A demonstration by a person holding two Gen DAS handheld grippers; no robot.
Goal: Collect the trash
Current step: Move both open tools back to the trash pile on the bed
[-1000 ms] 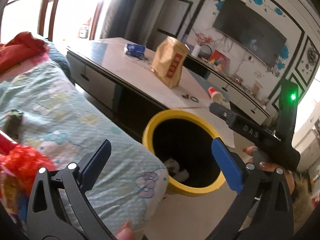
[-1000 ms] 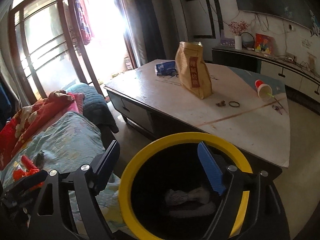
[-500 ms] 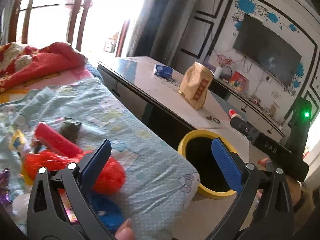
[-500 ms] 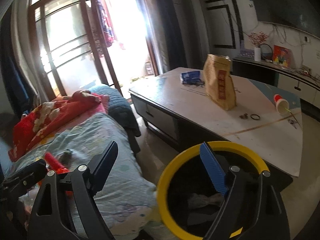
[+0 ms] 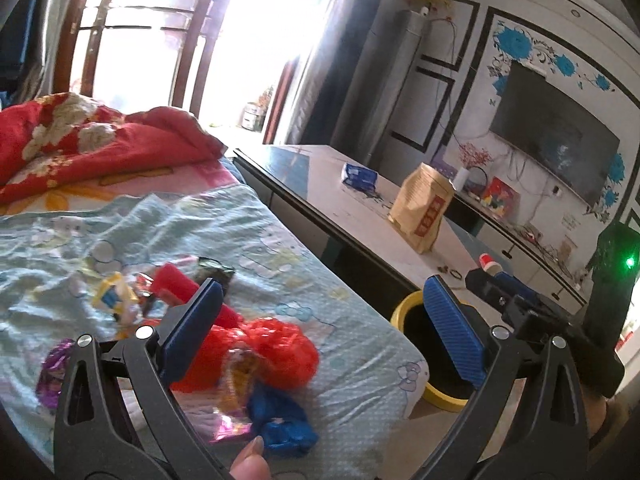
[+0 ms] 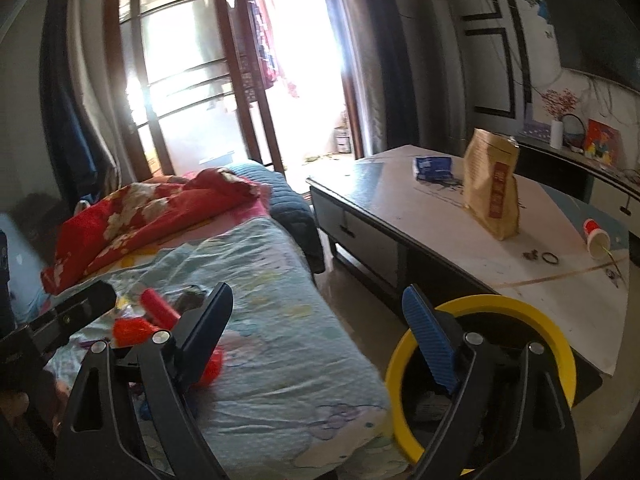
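The left gripper (image 5: 320, 316) hangs over the bed (image 5: 280, 248) with its jaws wide apart and nothing between them. Directly ahead and just below lies the trash pile: a crumpled red plastic bag (image 5: 272, 352), a blue wrapper (image 5: 280, 424) nearest the camera, a shiny pink foil wrapper (image 5: 234, 384) between them, a red tube (image 5: 180, 284) lying slantwise farther back, and a purple wrapper (image 5: 54, 372) off to the left. The red plastic bag sits slightly left of the midline between the jaws, so a short drop forward and down should bracket it.

The right gripper (image 6: 316, 320) also has its jaws apart and empty; it sits over the bed's edge, with the yellow-rimmed bin (image 6: 556, 344) behind its right jaw. The left one is clearly nearer the pile, the right nearer the bin.

The bin stands on the floor in the narrow gap between the bed's corner and the coffee table (image 5: 320, 200), to the right of the pile. Carrying anything there likely means a rightward swing past the bedsheet's edge; the room above the bin looks open, though the right gripper occupies part of it.
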